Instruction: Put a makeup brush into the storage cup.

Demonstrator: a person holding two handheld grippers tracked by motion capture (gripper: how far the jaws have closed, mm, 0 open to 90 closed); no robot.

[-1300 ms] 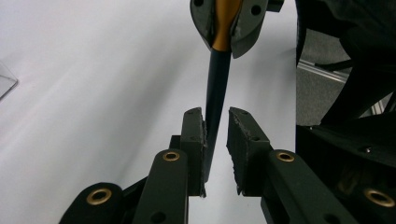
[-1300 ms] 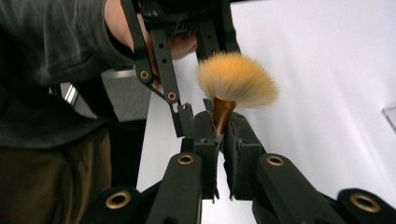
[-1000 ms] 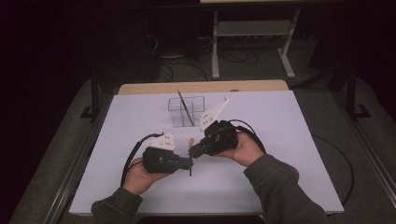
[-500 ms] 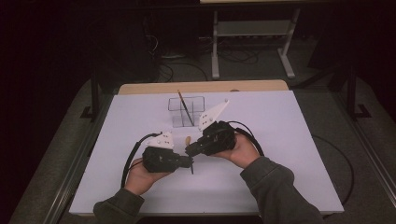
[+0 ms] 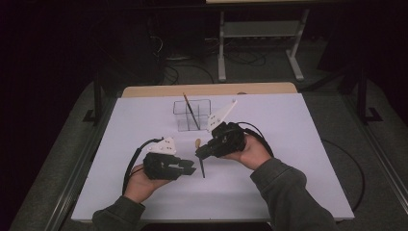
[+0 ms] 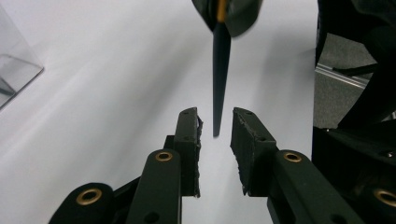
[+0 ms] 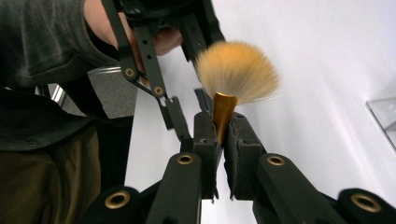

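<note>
In the high view, my right gripper (image 5: 201, 152) sat just right of centre, pinching a brush (image 5: 200, 161) that ran from a pale tuft above the jaws down to a dark handle tip resting close to the white table (image 5: 288, 159). My left gripper (image 5: 188, 169) lay at lower left of centre, its jaws level and aimed at the handle's lower end. Behind them, at upper centre, a clear holder (image 5: 192, 114) held 1 other brush (image 5: 190, 109) leaning in it.

In the left gripper view, my 2 jaws rose from the bottom and had just been opening; they stood spread, with the handle's tapered tip hanging in the gap near centre, touching neither pad (image 6: 188, 140). The handle (image 6: 220, 70) looked thin, stiff and glossy, so I judged it light but slippery, apt to swivel under a pinch near its point.

In the right gripper view, my jaws were pressed together on the gold ferrule (image 7: 223, 112) at centre, with the fanned bristles (image 7: 238, 70) just above them. The bristles looked soft and easy to crush or splay, so I judged the ferrule, or the thick handle just below it, the right hold, never the tuft. A firm, square pinch there seemed enough; the weight was trifling. The left gripper's linkage showed at upper left, beside my sleeve (image 7: 42, 42).
</note>
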